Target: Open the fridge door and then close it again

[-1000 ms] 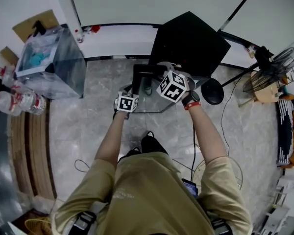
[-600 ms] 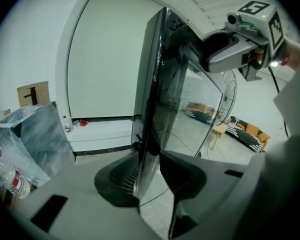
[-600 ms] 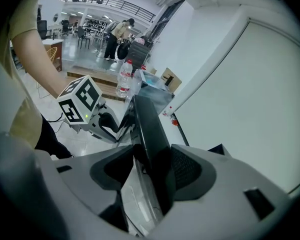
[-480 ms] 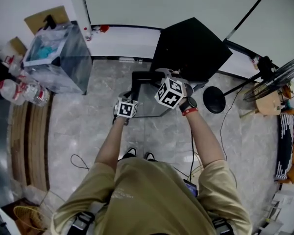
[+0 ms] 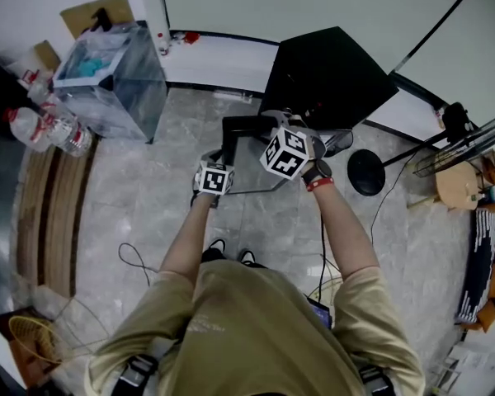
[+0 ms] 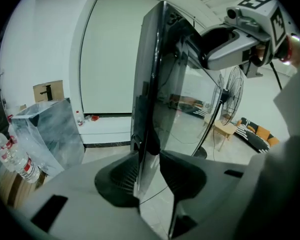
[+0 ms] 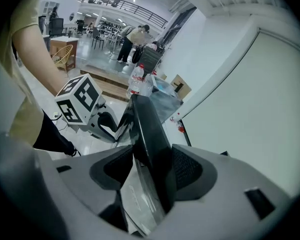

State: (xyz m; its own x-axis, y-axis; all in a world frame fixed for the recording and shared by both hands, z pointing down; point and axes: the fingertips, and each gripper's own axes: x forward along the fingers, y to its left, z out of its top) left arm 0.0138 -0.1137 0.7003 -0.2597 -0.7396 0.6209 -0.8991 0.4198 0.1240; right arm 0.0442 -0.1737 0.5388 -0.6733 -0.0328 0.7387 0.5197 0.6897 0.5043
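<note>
Jaws of left gripper: fridge door edge is clamped, centre of frame.
Jaws of right gripper: same door's thick edge is held, lower centre.

Both bare forearms, left and right, reach forward and down from short tan sleeves. The grey two-jaw left gripper clamps the black glass fridge door at its edge. The matching right gripper, on a red-banded wrist, clamps the same edge higher up.
</note>
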